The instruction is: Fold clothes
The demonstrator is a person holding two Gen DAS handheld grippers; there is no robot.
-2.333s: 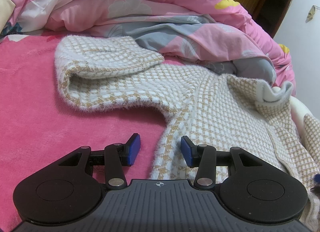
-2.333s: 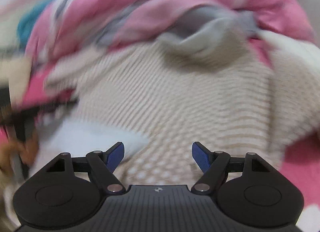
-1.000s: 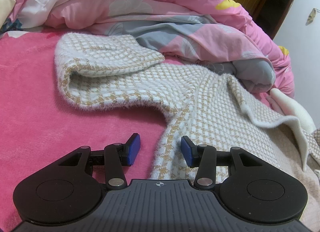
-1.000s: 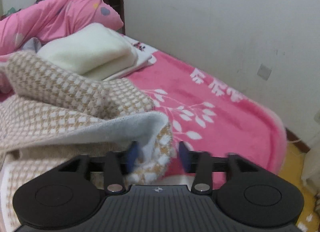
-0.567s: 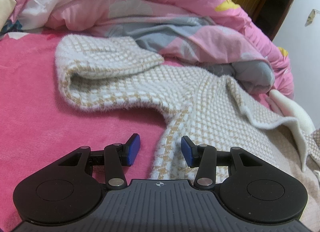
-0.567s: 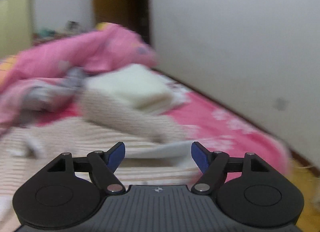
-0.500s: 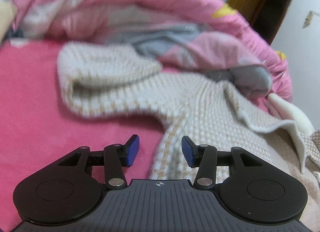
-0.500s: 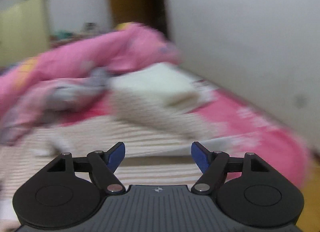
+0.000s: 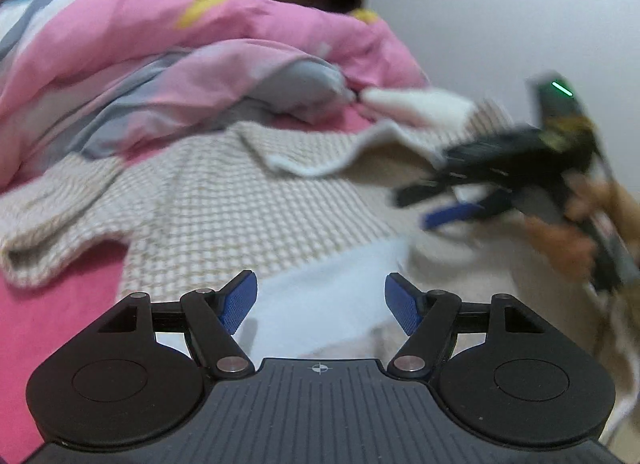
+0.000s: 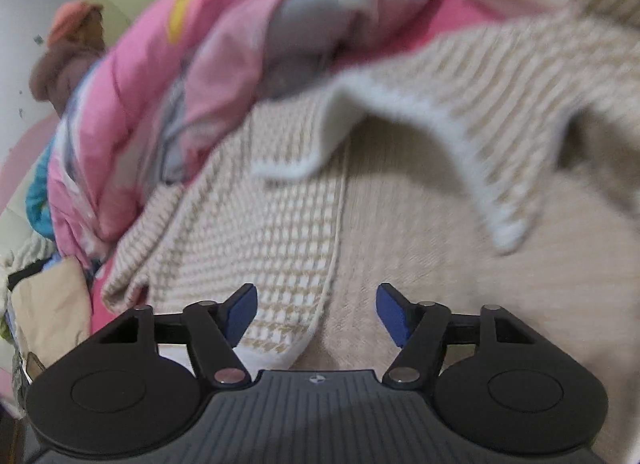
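A fuzzy beige-and-white checked cardigan (image 9: pixel 224 208) lies spread on the pink bed sheet (image 9: pixel 40 324), one sleeve doubled over at the left. My left gripper (image 9: pixel 320 304) is open, low over the cardigan's white inner side, with nothing between its fingers. In the right wrist view the cardigan's front edge (image 10: pixel 296 264) runs between the fingers of my right gripper (image 10: pixel 316 312), which is open and empty. A turned-over flap (image 10: pixel 440 104) lies beyond it. The left wrist view shows the right gripper (image 9: pixel 452 200), blurred, in a hand (image 9: pixel 580 232) over the cardigan's right side.
A bunched pink and grey duvet (image 9: pixel 160 44) borders the cardigan at the back. A folded cream garment (image 9: pixel 416 104) sits behind the cardigan. A plush toy (image 10: pixel 68 52) and a tan bag-like thing (image 10: pixel 52 312) are at the far left of the right wrist view. A white wall (image 9: pixel 500 24) stands beyond the bed.
My right gripper has let go of the cardigan's edge, opened and swung back over the garment. My left gripper has opened wider and moved right, from the side seam onto the cardigan's body.
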